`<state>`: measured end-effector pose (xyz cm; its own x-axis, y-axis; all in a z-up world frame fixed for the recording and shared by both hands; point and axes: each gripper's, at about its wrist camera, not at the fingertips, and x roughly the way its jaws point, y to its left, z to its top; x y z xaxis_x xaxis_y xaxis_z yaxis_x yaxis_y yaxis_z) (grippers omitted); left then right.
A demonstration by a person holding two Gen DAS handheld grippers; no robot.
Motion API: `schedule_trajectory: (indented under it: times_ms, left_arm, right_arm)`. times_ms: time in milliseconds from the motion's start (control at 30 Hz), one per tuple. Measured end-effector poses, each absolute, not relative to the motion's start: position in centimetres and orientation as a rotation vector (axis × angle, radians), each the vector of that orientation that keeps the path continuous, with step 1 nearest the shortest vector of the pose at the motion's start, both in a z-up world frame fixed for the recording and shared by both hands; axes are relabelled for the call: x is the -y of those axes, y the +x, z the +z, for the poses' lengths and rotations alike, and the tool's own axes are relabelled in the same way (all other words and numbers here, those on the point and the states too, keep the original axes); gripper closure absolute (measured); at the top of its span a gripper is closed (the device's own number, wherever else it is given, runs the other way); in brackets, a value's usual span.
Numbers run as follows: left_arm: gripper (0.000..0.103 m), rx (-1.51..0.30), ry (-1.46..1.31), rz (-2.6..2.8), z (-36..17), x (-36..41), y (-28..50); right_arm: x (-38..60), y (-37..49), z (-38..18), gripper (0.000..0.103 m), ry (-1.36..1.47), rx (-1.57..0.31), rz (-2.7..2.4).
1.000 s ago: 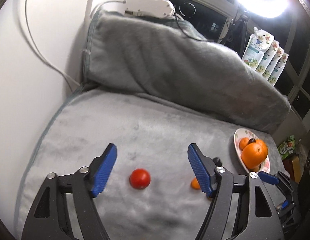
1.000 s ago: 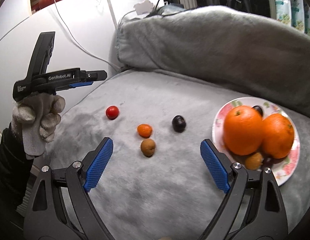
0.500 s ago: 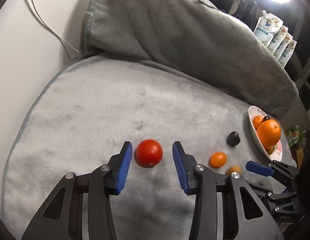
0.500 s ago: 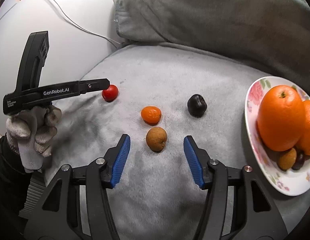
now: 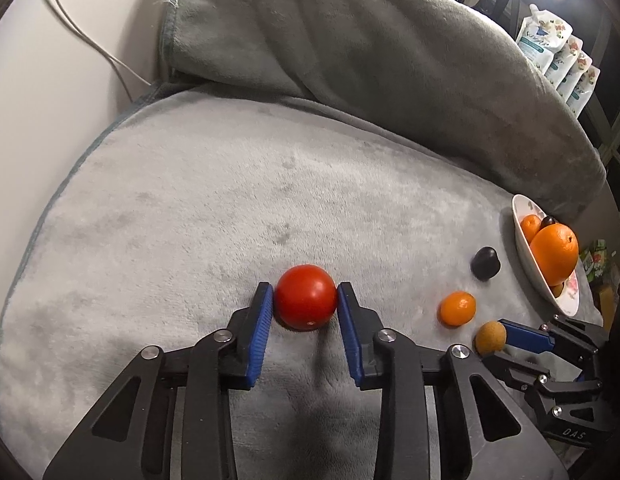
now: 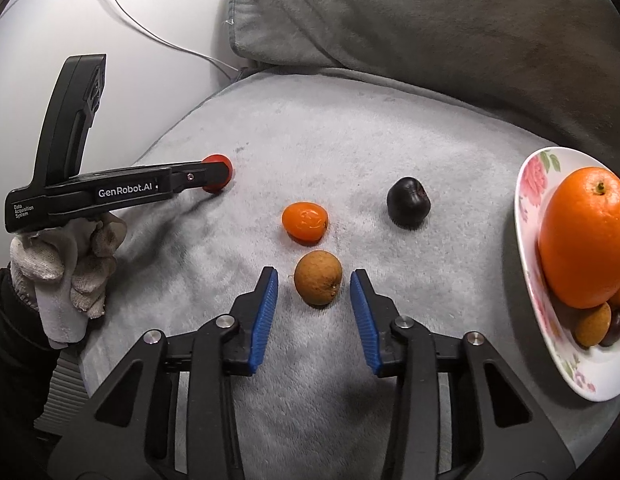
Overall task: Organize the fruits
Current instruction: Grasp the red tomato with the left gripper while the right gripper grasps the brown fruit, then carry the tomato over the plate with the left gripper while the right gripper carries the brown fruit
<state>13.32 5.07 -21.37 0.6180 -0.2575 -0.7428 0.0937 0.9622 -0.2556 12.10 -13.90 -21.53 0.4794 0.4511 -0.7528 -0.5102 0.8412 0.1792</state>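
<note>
The red tomato (image 5: 306, 297) is clamped between the blue pads (image 5: 261, 332) of the left gripper (image 5: 305, 300), both pads touching its sides while it rests on the grey blanket (image 5: 230, 200). The brown round fruit (image 6: 318, 283) is framed by the right gripper (image 6: 314, 282), whose jaws are partly closed with a small gap left on each side, so nothing is held there. Just beyond the right gripper's tips the small orange fruit (image 6: 305, 219) is seen, and further ahead to its right the dark plum (image 6: 408, 202). Well to the right of that gripper the flowered plate (image 6: 529, 184) is found, with a large orange (image 6: 585, 236) and smaller fruits lying in it. A gloved left hand (image 6: 66, 268) is wrapped around the left gripper's handle.
</note>
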Motion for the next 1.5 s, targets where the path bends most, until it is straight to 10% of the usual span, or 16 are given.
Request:
schedule_trajectory:
  times_ms: [1500]
  left_arm:
    - [0.074, -0.685, -0.187, -0.351, -13.1, 1.4, 10.6]
  right_arm:
    - [22.4, 7.8, -14.7, 0.077, 0.035, -0.66, 0.471]
